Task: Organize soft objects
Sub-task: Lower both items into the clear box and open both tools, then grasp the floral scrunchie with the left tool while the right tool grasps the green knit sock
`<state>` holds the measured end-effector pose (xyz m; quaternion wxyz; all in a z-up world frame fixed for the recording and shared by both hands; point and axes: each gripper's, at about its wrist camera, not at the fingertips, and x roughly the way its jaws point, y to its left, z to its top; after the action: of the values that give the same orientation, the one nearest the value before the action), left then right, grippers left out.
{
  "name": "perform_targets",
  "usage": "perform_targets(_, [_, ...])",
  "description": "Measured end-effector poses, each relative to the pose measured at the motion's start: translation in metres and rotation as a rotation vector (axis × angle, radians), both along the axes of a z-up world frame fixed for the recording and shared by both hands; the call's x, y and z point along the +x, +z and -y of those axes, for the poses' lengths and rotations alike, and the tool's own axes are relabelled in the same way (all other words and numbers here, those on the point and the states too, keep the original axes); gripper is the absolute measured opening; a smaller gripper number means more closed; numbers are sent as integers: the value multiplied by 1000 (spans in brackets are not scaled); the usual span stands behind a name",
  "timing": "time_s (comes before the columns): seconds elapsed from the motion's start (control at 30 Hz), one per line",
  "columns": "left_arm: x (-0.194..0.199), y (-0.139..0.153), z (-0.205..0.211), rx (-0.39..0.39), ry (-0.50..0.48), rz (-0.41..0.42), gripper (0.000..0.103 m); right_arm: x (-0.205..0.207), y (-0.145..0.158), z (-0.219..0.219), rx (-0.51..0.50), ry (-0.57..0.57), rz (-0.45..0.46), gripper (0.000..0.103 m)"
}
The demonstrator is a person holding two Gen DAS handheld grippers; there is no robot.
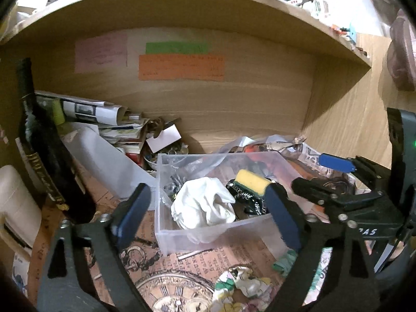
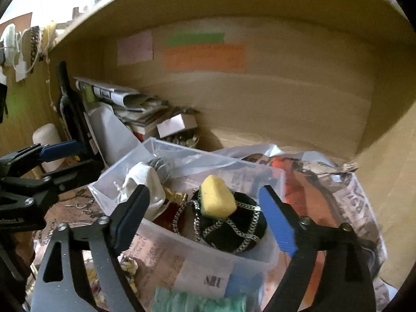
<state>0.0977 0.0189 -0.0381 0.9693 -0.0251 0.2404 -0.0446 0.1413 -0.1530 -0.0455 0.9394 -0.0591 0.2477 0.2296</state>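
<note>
Clear bin on the desk under a wooden shelf, seen from both wrist cameras. Left gripper, jaws apart and holding nothing, straddles the bin's near wall; its left finger sits outside the bin's left wall, its right finger at the near right corner. Right gripper, jaws likewise apart and empty, hangs over the bin's near rim, which crosses between its fingers. Inside the bin: a crumpled white cloth against the near wall, a yellow sponge resting on a black pouch wrapped in chain, and small items too blurred to name. The sponge lies between the right gripper's fingers, touching neither. Left of the bin stand a dark bottle and a white container, the latter close to the bin's left wall; behind them a stack of papers fills the back left corner. A clear bag and newspaper crowd the bin's far and right edges up to the side panel. On the desk in front of the bin lie a floral cloth and a green cloth, near the front wall. Open room remains above the bin, up to the shelf, and along the back panel, which bears coloured notes.
</note>
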Motion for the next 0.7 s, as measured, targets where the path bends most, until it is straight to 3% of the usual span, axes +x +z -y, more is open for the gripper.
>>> perform_targets(0.17, [-13,-8,2,4,1,-24,100,-16,-4,11,5,-23,6,98])
perform_targets(0.7, [-13,-88,23,-34,-79,-271,102,-39,-71,23,1,-43,-215,99])
